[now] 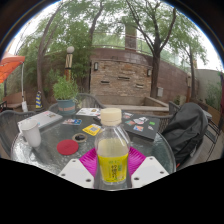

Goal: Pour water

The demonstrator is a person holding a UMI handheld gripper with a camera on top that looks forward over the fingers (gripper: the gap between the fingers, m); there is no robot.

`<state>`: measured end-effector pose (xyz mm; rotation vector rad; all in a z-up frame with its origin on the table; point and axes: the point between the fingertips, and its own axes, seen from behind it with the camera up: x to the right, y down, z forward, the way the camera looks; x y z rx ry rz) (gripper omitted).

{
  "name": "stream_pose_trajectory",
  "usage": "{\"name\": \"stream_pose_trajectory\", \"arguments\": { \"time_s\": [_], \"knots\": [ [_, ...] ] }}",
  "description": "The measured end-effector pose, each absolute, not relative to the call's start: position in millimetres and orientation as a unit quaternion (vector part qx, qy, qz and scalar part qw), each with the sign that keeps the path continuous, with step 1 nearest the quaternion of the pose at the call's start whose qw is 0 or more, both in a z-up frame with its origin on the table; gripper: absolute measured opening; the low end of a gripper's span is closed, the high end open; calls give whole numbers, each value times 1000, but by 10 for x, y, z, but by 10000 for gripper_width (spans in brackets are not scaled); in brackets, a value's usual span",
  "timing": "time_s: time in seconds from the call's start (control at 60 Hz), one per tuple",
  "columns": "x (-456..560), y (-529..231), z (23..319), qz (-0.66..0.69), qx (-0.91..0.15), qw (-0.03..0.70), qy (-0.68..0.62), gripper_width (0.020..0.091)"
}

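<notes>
holding a bottle (112, 150) of yellow liquid, your gripper (112, 168) has its jaws clenched on both its sides, upright over the round glass bench (40, 150); a backpack (185, 125) sits on the bench beyond.

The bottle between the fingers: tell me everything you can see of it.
The bottle is clear plastic holding yellowish liquid, with a pale cap still on and a yellow-green label around its middle. It stands upright between the gripper fingers, the pink pads close at both sides, above the round glass table. Its base is hidden.
</notes>
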<state>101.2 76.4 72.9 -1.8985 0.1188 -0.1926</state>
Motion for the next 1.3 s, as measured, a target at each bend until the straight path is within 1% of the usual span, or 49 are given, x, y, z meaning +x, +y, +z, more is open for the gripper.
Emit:
{"name": "stream_pose_trajectory", "arguments": {
  "time_s": [0.1,0.167,0.283,0.383,0.433,0.5,0.533,0.6,0.617,0.733,0.8,0.883,0.967,1.033,1.067,1.133,1.183,1.233,1.25,1.3],
  "knots": [
    [748,917,1093,-127,-807,576,11,374],
    [435,1047,1321,-171,-801,572,-39,373],
    [-118,1319,1516,-296,-779,531,-155,372],
    [-542,1542,1501,-421,-723,455,-305,370],
    [-706,1624,1405,-465,-688,403,-384,369],
    [-790,1645,1294,-516,-646,326,-459,370],
    [-772,1702,1309,-523,-627,286,-501,371],
    [-800,1714,1401,-565,-573,228,-548,371],
    [-817,1706,1373,-583,-559,221,-546,372],
    [-917,1815,1588,-617,-471,151,-612,368],
    [-923,1804,1630,-628,-447,124,-625,370],
    [-894,1789,1571,-623,-447,106,-632,371],
    [-916,1788,1569,-623,-441,110,-637,371],
    [-922,1778,1584,-618,-452,136,-628,372],
    [-927,1835,1550,-604,-478,162,-617,371],
    [-924,1867,1602,-571,-553,243,-556,372],
    [-896,1929,1731,-539,-614,320,-479,375],
    [-897,1936,1759,-473,-682,405,-384,374],
    [-901,1914,1672,-446,-701,440,-340,374],
    [-884,1866,1689,-357,-746,510,-238,377]
  ]
}}
